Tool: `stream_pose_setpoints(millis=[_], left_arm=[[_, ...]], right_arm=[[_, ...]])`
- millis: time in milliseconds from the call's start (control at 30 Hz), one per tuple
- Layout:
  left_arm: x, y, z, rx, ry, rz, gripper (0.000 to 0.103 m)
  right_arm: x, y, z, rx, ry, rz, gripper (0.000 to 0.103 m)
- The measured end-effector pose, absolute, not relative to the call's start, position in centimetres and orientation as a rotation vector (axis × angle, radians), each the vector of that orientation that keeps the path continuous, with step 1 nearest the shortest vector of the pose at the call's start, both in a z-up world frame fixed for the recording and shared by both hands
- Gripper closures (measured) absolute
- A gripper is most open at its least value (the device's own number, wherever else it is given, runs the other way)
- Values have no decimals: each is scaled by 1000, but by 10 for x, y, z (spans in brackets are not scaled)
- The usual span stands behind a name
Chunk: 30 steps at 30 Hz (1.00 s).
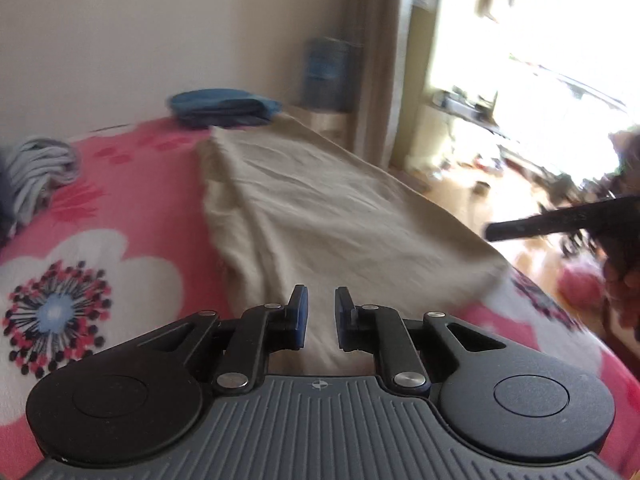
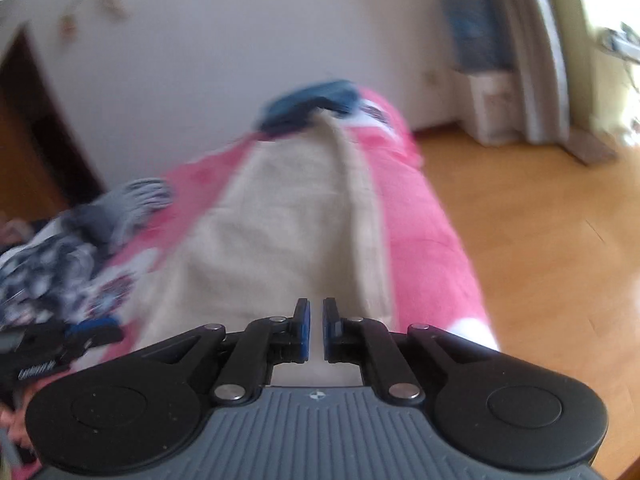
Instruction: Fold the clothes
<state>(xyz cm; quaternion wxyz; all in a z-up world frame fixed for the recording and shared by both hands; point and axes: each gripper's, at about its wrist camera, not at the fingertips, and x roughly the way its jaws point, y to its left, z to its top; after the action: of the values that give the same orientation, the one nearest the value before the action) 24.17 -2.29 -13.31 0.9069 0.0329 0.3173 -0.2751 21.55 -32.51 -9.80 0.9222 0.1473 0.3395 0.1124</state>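
Left wrist view: your left gripper [image 1: 320, 316] hovers over the near end of the beige garment [image 1: 320, 208], its jaws a narrow gap apart with nothing pinched between the blue pads; the cloth you see through the gap lies beneath them. The garment is spread lengthwise on the pink floral blanket [image 1: 132, 208], running away from you toward a folded blue stack [image 1: 224, 106] at the far end near the wall. A crumpled grey-striped piece [image 1: 40, 172] sits at the left edge of the blanket, well apart from the beige cloth. At the right edge, part of your other tool shows as a dark bar, blurred.

In the right wrist view, your right gripper [image 2: 316, 330] is almost closed, only a slim slit left between the pads, and no fabric is caught in it. It sits above the garment's near right edge, where the cloth forms a long raised fold [image 2: 360, 208]. A heap of patterned clothes [image 2: 60, 256] lies on the left side of the blanket, and wooden floor [image 2: 540, 220] shows to the right. This view is blurred.
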Motion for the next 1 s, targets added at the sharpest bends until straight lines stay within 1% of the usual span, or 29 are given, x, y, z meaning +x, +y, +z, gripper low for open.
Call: stream_pose_setpoints(millis=[67,100,133,167,233,300,333,367,433,467,500,533,567,600,667,767,833,867,900,933,1000], left_arm=[[252,-31,-156,75,793,-546,88],[255,-29,-164,38,818,-523,88],[256,-23,-165,-26,818,-510,88],[257,-18,-160,-87,827,-504,88],[250,-7,-157,-176,850,-504,84],[241,2,-156,-257,875,-506,73],[236,7,-156,-298,888,-507,72],[234,9,-160,-341,906,-506,68],[234,5,-176,-434,953,-499,62],[233,3,-183,-479,954,-488,56],[232,1,-188,-524,931,-469,50],[232,-2,-192,-567,911,-452,46],[234,-5,-194,-607,894,-435,39],[236,-8,-195,-627,882,-420,35],[243,-16,-193,-625,865,-394,35],[246,-21,-194,-636,837,-359,35],[244,-22,-194,-651,819,-339,38],[241,-22,-194,-658,812,-325,44],[239,-21,-194,-665,808,-309,53],[237,-18,-194,-670,807,-290,57],[236,-13,-192,-681,813,-273,70]], right_arm=[[216,-316,-112,217,762,212,96],[218,-316,-121,203,793,194,97],[220,-322,-131,245,807,182,99],[222,-331,-136,317,815,171,99],[215,-350,-129,489,801,141,95],[201,-363,-122,602,776,115,76],[194,-368,-122,661,773,110,58],[189,-370,-126,736,792,116,53],[181,-372,-140,882,850,138,52],[180,-372,-147,943,873,143,51],[181,-371,-153,983,875,135,51],[182,-369,-159,1023,877,127,50],[183,-368,-163,1056,872,118,50],[186,-367,-164,1078,857,106,49],[192,-366,-167,1102,833,86,47],[201,-367,-171,1131,794,53,47],[205,-367,-175,1163,760,26,47],[205,-367,-178,1184,741,12,47],[206,-367,-181,1205,722,-2,47],[206,-367,-184,1223,703,-16,47],[209,-365,-188,1238,670,-40,48]])
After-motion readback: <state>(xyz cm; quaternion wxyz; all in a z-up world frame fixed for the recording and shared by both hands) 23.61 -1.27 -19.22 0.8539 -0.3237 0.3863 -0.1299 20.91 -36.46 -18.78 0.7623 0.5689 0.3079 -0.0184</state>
